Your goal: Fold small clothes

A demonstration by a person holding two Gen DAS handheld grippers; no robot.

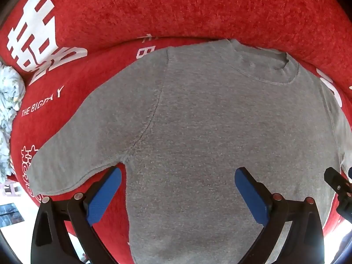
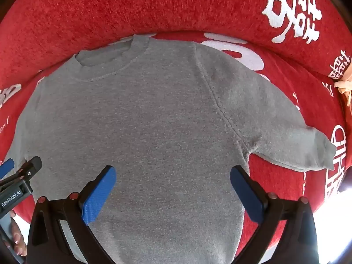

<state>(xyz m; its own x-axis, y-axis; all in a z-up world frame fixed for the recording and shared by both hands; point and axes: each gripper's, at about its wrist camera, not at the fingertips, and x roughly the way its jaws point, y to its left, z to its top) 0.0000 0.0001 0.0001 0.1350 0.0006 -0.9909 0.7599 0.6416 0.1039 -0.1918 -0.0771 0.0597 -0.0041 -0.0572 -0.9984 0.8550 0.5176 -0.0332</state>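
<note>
A small grey T-shirt (image 1: pixel 198 121) lies flat, collar away from me, on a red cushion with white lettering (image 1: pixel 154 11). My left gripper (image 1: pixel 178 176) is open and empty, hovering over the shirt's left side near the armpit of the left sleeve (image 1: pixel 77 149). In the right wrist view the same shirt (image 2: pixel 143 121) fills the middle, and my right gripper (image 2: pixel 172 173) is open and empty above its right side, near the right sleeve (image 2: pixel 297 145). Each gripper shows at the edge of the other's view: the right gripper's finger (image 1: pixel 336 182), the left gripper's finger (image 2: pixel 19 176).
The red cushion's raised back (image 2: pixel 154 6) runs behind the collar. A pale flowered cloth (image 1: pixel 8 101) lies at the far left. A tan object (image 2: pixel 345 83) sits at the far right. Bright floor (image 2: pixel 330 220) shows past the cushion's near edge.
</note>
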